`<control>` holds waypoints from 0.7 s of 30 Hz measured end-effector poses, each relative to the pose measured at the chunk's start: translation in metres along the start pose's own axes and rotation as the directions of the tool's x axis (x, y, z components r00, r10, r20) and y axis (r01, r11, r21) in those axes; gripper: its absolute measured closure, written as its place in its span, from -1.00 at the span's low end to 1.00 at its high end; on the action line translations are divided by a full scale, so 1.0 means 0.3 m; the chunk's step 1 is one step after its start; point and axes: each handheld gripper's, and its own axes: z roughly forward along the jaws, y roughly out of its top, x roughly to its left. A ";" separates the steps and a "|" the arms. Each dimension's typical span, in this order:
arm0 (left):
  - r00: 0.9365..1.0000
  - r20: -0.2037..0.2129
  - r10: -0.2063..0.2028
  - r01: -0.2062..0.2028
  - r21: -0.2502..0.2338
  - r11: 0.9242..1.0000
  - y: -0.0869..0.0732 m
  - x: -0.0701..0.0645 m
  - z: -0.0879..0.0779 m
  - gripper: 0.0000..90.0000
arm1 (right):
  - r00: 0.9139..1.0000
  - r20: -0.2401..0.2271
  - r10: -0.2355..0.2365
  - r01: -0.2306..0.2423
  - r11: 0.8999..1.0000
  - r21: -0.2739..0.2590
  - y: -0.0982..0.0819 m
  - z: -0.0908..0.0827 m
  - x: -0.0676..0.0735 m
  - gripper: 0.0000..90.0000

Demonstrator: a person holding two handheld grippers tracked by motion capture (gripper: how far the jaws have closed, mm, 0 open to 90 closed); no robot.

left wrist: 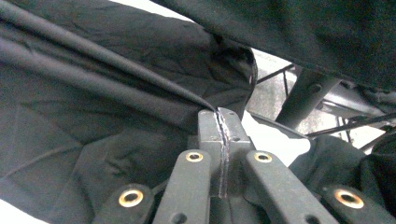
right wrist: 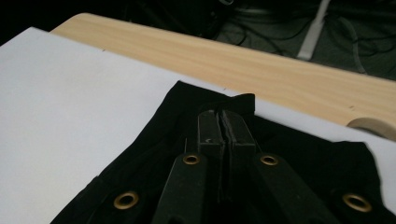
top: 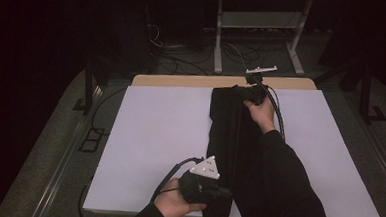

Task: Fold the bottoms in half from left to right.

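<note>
Black garment [top: 224, 135] runs lengthwise between both clamps: left hand-held gripper [top: 226, 193] pinches near end, right hand-held gripper [top: 243, 91] pinches far end.

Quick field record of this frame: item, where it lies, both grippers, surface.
item: black garment, a long folded strip
placement: lies from the far edge of the white sheet to the near edge
left gripper: near end, shut on the garment, cloth pinched between its fingers
right gripper: far end, shut on the garment's edge
surface: white sheet over a wooden table
</note>
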 end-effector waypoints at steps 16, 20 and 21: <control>0.999 0.035 -0.023 0.023 -0.020 1.000 0.044 -0.011 0.134 0.97 | 0.999 -0.003 -0.038 0.038 0.998 0.050 0.018 -0.014 -0.067 0.91; 0.999 0.030 -0.031 0.032 -0.039 0.999 0.060 -0.015 0.158 0.97 | 0.998 -0.024 -0.050 0.051 0.996 0.068 0.024 -0.020 -0.093 0.91; 0.999 0.029 -0.036 0.038 -0.046 0.998 0.063 -0.016 0.167 0.97 | 0.998 -0.024 -0.050 0.051 0.996 0.068 0.024 -0.020 -0.093 0.91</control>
